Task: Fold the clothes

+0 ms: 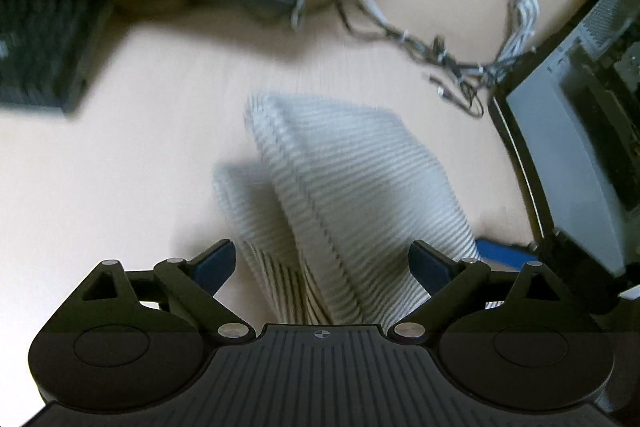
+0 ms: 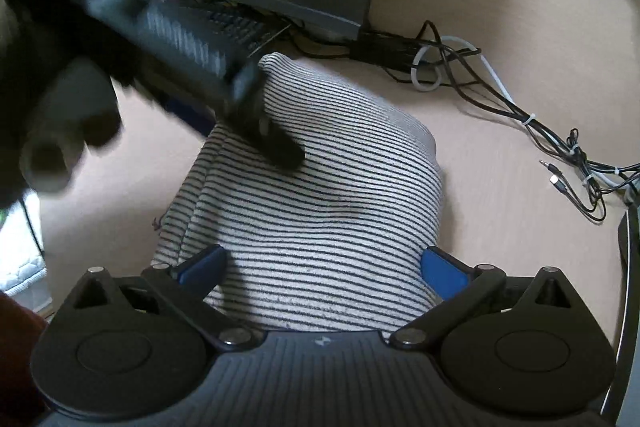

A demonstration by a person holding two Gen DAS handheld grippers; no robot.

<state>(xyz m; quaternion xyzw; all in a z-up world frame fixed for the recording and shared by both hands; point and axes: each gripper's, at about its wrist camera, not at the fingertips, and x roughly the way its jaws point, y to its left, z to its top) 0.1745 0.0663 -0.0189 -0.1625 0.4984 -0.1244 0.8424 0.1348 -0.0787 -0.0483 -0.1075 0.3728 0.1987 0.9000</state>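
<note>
- The striped garment (image 2: 320, 195) lies folded on the counter (image 2: 500, 27), directly ahead of and under both grippers, its long axis running away from the right gripper (image 2: 324, 267).
- The right gripper stands wide open, blue pads straddling the near end of the cloth, gripping nothing.
- The left gripper (image 1: 322, 263) is also spread wide, its pads clear of the fabric; it reaches in over the garment's far part.
- The right gripper looks nearer the near hem.
- The left view is motion-blurred; whether its fingertips touch cloth is unclear. Cables (image 2: 520, 115) lie beyond to the right.

Striped garment (image 2: 320, 211), folded, layered, lying flat on desk (image 2: 500, 7)
</note>
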